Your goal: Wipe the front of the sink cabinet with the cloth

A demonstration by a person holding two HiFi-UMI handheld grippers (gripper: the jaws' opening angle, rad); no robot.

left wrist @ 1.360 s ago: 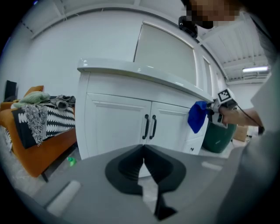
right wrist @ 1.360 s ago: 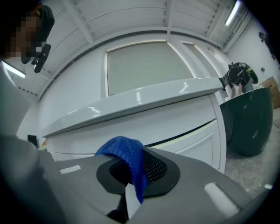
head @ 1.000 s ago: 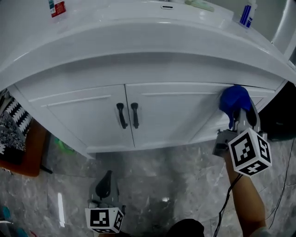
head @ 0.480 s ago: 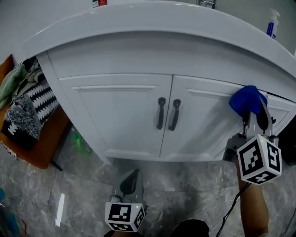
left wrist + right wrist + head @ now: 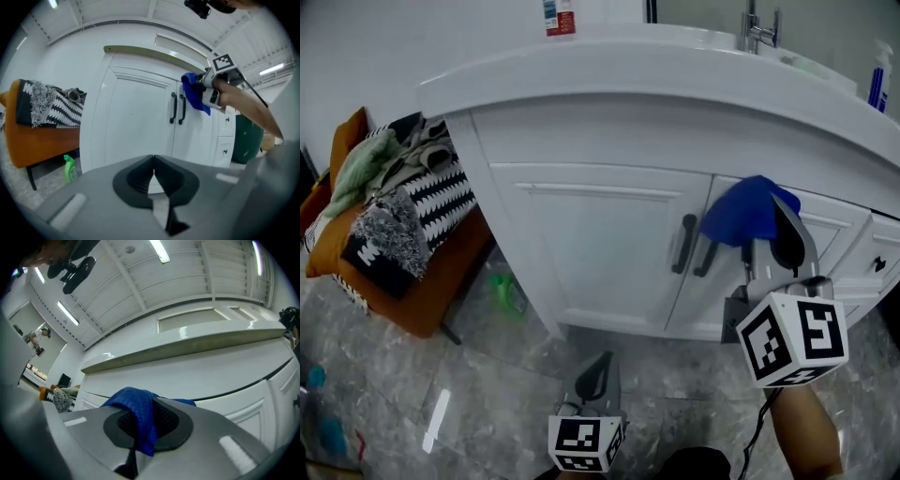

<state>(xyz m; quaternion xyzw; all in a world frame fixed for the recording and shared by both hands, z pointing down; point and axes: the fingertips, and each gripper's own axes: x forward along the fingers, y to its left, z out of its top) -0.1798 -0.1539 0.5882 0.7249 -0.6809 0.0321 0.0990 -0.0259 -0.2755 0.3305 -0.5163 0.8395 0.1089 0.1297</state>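
Grey marbled floor tiles (image 5: 487, 394) run under a white sink cabinet with 2 panelled doors (image 5: 600, 234), topped by a glossy white worktop (image 5: 675, 66).

The right gripper (image 5: 143, 420) has its jaws clenched on a soft blue woven cloth (image 5: 741, 214). A fold is pinched between them and the rest bunches out ahead. The bunch sits against the upper part of the right-hand door, just beside the 2 black bar handles (image 5: 686, 244). The left gripper (image 5: 153, 180) hangs low over the floor, well apart from the cabinet, with its jaws pressed together on nothing.

The cloth looks light and limp, so it should mould to the panel edges. It will likely snag or drag round the handles, though. A hold on a thick fold near its middle, as here, leaves a padded wad to press with. A corner grip would probably let it flop.

For containers, a small green plastic bottle (image 5: 506, 292) stands on the floor at the cabinet's left corner. A blue-capped bottle (image 5: 876, 84) and a red-and-white labelled container (image 5: 560, 17) stand on the worktop. A dark green bin (image 5: 246, 140) stands beyond the cabinet. What any of them holds cannot be told.
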